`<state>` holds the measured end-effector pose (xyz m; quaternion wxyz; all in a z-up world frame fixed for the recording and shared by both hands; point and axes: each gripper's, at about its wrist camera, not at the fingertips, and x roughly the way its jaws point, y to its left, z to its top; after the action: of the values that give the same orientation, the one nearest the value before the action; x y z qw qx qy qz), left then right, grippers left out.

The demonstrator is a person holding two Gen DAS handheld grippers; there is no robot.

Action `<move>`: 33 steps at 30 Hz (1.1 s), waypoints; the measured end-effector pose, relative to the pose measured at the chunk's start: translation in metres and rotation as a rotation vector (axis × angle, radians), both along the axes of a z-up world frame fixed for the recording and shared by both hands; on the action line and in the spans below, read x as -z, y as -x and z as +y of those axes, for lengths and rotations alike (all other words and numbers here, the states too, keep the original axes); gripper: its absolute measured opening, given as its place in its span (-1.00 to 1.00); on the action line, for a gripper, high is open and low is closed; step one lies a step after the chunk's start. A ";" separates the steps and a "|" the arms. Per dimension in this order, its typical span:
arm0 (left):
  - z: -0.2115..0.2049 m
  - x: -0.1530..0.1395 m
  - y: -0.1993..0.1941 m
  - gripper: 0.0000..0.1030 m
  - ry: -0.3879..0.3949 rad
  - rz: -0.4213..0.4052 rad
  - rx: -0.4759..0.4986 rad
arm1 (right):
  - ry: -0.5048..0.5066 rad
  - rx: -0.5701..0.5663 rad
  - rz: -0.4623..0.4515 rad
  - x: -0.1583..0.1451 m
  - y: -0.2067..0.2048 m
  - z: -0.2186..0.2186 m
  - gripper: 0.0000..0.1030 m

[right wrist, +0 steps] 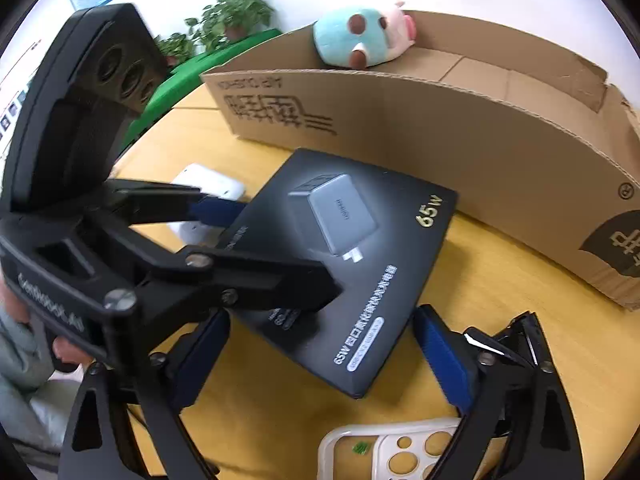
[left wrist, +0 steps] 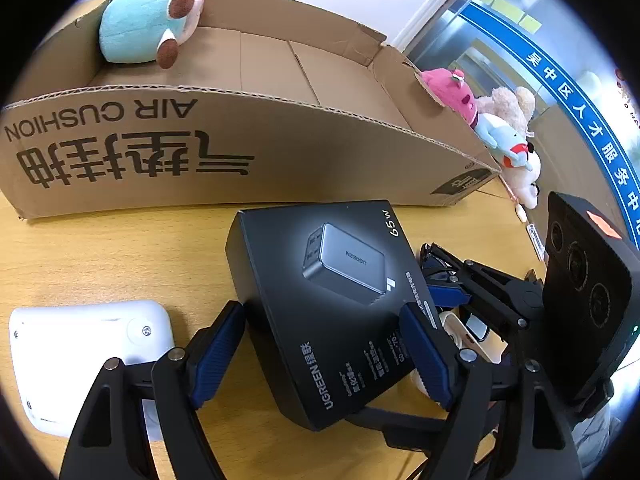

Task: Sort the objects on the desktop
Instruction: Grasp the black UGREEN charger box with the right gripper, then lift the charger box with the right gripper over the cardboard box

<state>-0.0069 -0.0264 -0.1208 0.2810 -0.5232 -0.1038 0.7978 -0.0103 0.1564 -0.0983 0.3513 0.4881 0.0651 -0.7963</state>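
A black UGREEN charger box (left wrist: 340, 280) lies tilted on the yellow wooden table (left wrist: 100, 256), in front of a long open cardboard box (left wrist: 240, 152) printed AIR CUSHION. My left gripper (left wrist: 322, 310) straddles the charger box with a blue pad against each side, shut on it. My right gripper (right wrist: 322, 318) stands open around the near corner of the charger box (right wrist: 360, 240), with a gap at each pad. From the right wrist, the left gripper (right wrist: 280, 250) reaches in from the left. A teal plush (left wrist: 140, 20) sits inside the carton at its far left end.
A white device (left wrist: 88, 360) rests left of the charger box. Several plush toys (left wrist: 500, 128) are piled past the carton's right end. Dark glasses (left wrist: 438, 258) lie right of the box. A clear phone case (right wrist: 400, 452) sits at the near edge. A hand (right wrist: 64, 352) holds the left gripper.
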 end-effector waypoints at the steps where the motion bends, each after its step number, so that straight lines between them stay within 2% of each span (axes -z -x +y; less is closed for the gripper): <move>1: -0.001 0.000 0.000 0.52 -0.002 -0.001 0.000 | -0.009 -0.002 0.012 -0.001 -0.002 -0.001 0.76; 4: -0.002 -0.009 -0.003 0.52 -0.022 0.033 0.002 | -0.040 -0.005 0.086 -0.010 -0.008 -0.006 0.75; 11: 0.002 -0.068 -0.004 0.47 -0.003 0.197 -0.018 | 0.052 0.033 0.204 -0.058 -0.007 0.002 0.74; 19: 0.018 -0.154 0.021 0.47 0.003 0.450 0.035 | 0.060 0.066 0.423 -0.144 0.018 0.005 0.73; 25: 0.023 -0.223 0.039 0.47 0.029 0.652 0.039 | 0.084 0.090 0.560 -0.213 0.048 0.007 0.73; 29: 0.026 -0.264 0.055 0.47 0.016 0.734 0.035 | 0.111 0.093 0.634 -0.254 0.068 0.009 0.73; 33: 0.031 -0.288 0.070 0.47 0.020 0.781 0.014 | 0.120 0.089 0.684 -0.283 0.090 0.007 0.73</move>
<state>-0.0772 0.0048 0.1675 0.2996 -0.1838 0.0224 0.9359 -0.1008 0.1634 0.1842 0.3022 0.1736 0.1108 -0.9307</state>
